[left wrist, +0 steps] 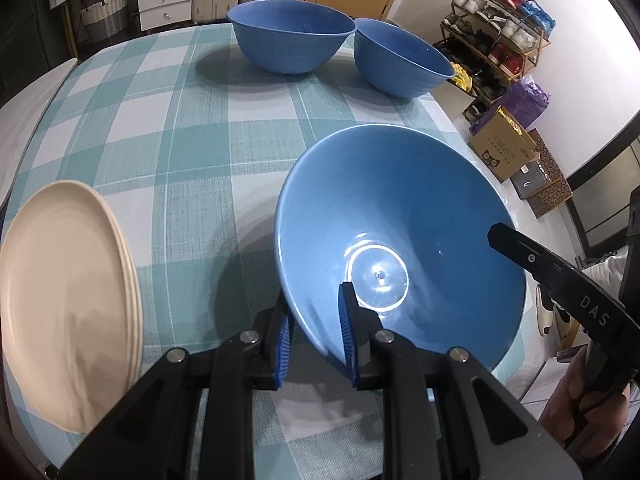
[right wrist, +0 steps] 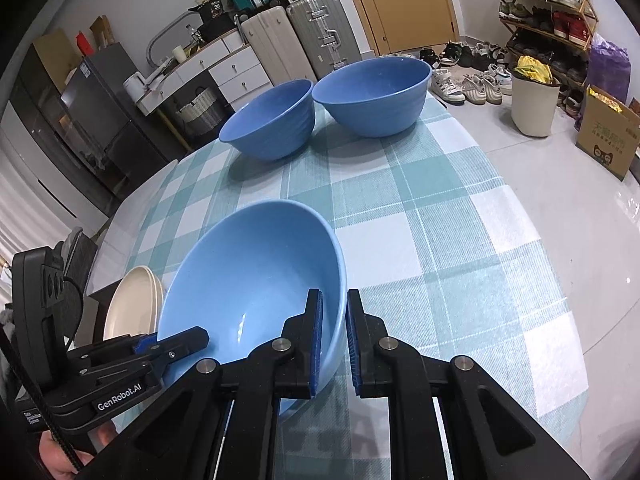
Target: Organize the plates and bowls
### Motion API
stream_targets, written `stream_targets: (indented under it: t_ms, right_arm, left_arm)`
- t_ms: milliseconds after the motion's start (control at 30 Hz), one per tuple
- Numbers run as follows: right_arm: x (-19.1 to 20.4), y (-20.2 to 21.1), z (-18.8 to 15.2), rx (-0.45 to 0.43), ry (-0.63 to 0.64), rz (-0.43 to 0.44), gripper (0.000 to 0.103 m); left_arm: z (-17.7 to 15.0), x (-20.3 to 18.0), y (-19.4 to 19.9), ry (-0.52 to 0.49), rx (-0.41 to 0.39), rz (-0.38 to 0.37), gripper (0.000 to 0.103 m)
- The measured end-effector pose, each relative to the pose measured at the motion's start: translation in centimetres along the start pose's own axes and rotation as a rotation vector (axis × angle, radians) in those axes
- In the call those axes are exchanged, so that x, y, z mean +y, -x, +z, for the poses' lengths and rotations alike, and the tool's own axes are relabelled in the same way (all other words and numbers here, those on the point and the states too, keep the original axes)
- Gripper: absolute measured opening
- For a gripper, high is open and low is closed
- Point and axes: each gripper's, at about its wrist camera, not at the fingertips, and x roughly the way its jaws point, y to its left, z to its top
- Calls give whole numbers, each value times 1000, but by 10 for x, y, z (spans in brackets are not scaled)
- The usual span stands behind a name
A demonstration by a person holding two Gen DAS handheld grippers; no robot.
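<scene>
Left claw (left wrist: 316,332) clamped on tilted blue bowl (left wrist: 400,240) rim, cream plates (left wrist: 64,300) left, checked tablecloth (left wrist: 180,152)

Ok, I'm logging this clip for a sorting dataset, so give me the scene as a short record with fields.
held item: large blue bowl, tilted, lifted off the cloth
left gripper: shut on the bowl's near rim
right gripper: shut on the bowl's opposite rim
other bowls: two blue bowls upright, side by side at the far edge
plates: cream plate stack at left
surface: checked tablecloth
</scene>
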Motion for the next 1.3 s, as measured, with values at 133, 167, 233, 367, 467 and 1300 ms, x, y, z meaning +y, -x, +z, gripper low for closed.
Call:
stream_targets:
  t_ms: [133,167,233,367,467,1300]
  right_arm:
    - [-6,-1,-3,7,-15,8,12]
    - [-7,-1,-3,7,-20,11,12]
    - [-8,0,-4,6,-21,17,12]
    - [-6,5,-2,-11,-3,9,12]
    - [-7,10,0,-34,-5,-6,14]
    - [52,125,72,-351,212,-24,46]
  left_arm:
    - [-5,-3,2,-10,-8,-9,20]
    - [-5,-3,2,-11,-10,-9,20]
    - [-5,-2,2,-7,-10,-8,20]
    - [-4,-1,4,-3,-22,1,21]
    - [-2,4,7,10,-32,-2,23]
    - [46,6,96,-51,-293,99,53]
